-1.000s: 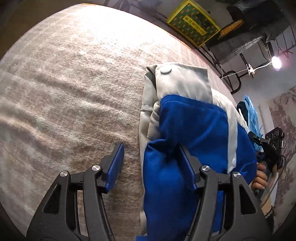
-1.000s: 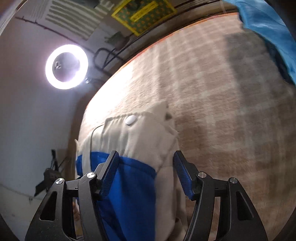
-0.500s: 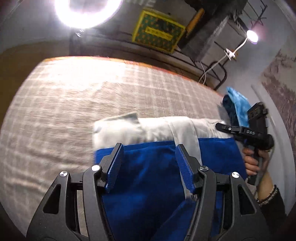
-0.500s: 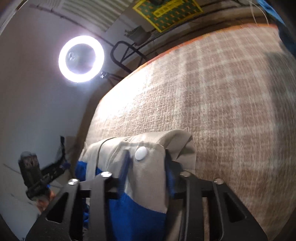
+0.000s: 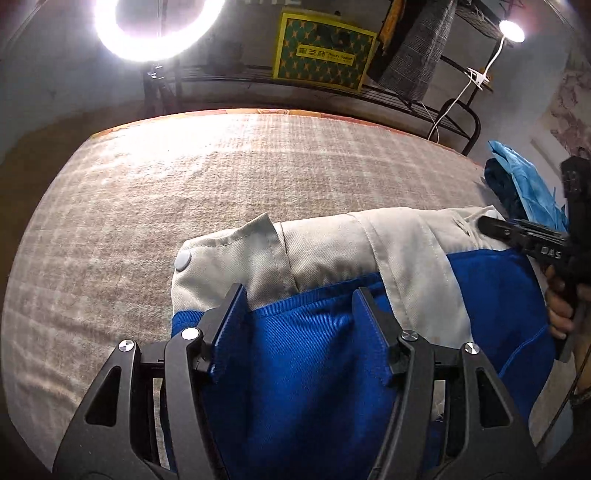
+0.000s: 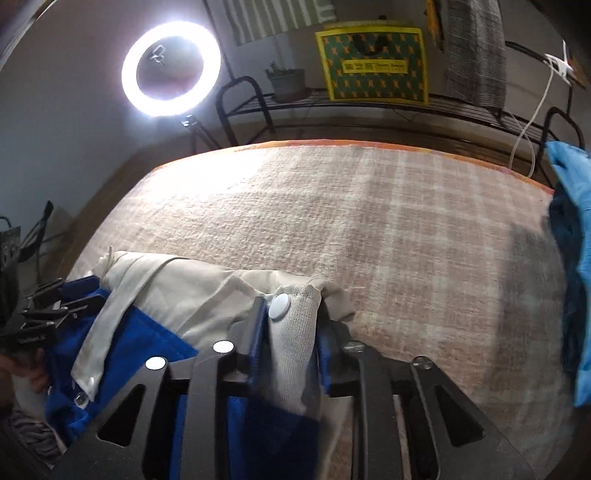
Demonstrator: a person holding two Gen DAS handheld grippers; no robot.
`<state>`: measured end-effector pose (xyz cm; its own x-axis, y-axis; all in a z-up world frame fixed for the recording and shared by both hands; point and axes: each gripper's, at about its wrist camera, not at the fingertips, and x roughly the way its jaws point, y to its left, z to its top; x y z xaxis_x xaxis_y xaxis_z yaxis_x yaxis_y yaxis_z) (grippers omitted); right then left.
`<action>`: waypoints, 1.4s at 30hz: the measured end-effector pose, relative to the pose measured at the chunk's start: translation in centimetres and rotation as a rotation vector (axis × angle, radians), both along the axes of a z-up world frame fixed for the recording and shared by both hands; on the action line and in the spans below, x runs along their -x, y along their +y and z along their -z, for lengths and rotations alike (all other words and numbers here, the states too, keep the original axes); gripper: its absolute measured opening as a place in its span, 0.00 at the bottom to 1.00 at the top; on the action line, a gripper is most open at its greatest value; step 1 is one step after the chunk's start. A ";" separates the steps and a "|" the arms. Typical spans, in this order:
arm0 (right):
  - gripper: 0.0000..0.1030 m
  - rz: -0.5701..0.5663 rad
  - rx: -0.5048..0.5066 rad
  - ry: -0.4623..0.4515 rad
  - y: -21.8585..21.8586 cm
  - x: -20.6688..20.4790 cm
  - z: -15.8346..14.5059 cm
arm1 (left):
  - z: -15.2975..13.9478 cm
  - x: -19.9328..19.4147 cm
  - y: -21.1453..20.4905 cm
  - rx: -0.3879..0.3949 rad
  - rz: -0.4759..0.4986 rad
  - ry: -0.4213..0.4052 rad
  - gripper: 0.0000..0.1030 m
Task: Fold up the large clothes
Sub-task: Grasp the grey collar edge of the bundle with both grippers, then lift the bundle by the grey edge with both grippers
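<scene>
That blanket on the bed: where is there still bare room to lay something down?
The plaid blanket lies bare from the blue-and-beige garment back to its orange far edge, and leftward too. It is crowded near the front, where both grippers work the garment, and at the right edge, by the light-blue cloth pile.

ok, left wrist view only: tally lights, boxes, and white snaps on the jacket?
Lights: 2, ring light and clip lamp
Yellow-green boxes: 1
White snaps on the jacket: 2
Total: 5
</scene>
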<state>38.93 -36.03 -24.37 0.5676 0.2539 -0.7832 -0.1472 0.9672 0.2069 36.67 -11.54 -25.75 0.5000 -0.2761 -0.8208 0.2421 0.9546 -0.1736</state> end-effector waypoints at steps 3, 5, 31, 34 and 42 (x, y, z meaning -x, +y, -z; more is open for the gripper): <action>0.29 0.011 0.052 -0.018 -0.3 1.4 -1.8 | -0.8 0.6 -0.2 -0.038 -0.006 -0.021 0.61; 0.29 0.018 0.100 -0.058 -0.2 2.4 -3.7 | -1.2 0.9 -0.3 -0.050 -0.001 -0.033 0.61; 0.29 -0.162 0.160 -0.058 7.4 1.4 2.3 | 1.8 -2.3 1.5 0.058 0.033 -0.030 0.71; 0.29 -0.127 0.093 -0.026 6.2 1.8 0.6 | 0.1 -2.4 3.2 0.084 0.007 0.033 0.70; 0.29 -0.124 -0.006 -0.015 2.1 10.3 -3.3 | -1.1 2.8 9.5 0.144 -0.063 0.118 0.69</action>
